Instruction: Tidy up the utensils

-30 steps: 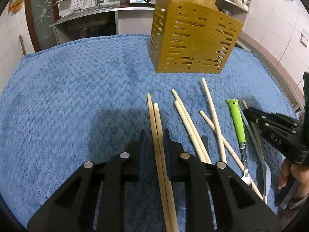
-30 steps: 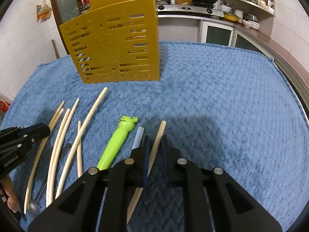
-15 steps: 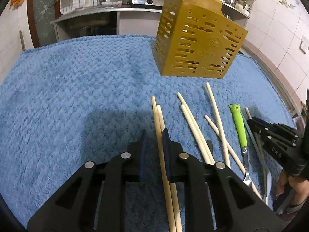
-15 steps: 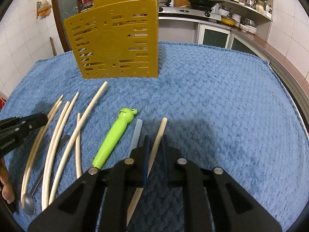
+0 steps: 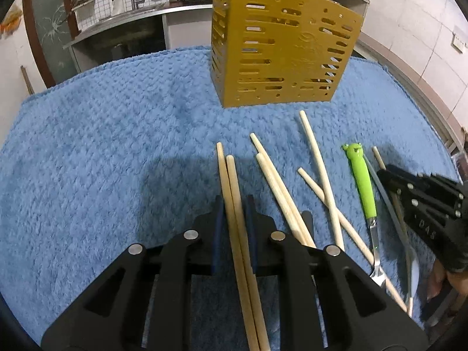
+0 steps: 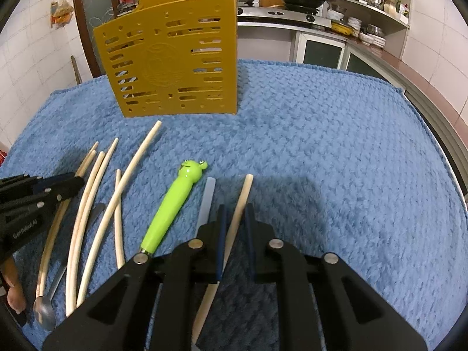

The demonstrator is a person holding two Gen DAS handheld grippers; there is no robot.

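Note:
In the left wrist view my left gripper point(image 5: 235, 208) is shut on a pair of wooden chopsticks point(image 5: 231, 175) that run forward out of the jaws over the blue towel point(image 5: 117, 146). In the right wrist view my right gripper point(image 6: 235, 209) is shut on a single chopstick point(image 6: 245, 190), which crosses the jaws at a slant against the left pad. A gold slotted utensil holder point(image 5: 280, 46) point(image 6: 175, 58) stands upright behind them. Several loose chopsticks point(image 5: 316, 158) point(image 6: 128, 181) lie between the grippers. A green frog-handled fork point(image 5: 362, 184) point(image 6: 172, 210) lies beside them.
A clear-handled utensil point(image 6: 208, 196) lies just left of my right gripper. A metal spoon point(image 6: 44, 313) rests near the towel's front left edge. Each gripper shows in the other's view, the right gripper point(image 5: 389, 180) and the left gripper point(image 6: 70, 187). Kitchen counters and shelves stand behind.
The left view has drifted slightly towards the holder with the pair still in the jaws. The right gripper and its chopstick have not moved.

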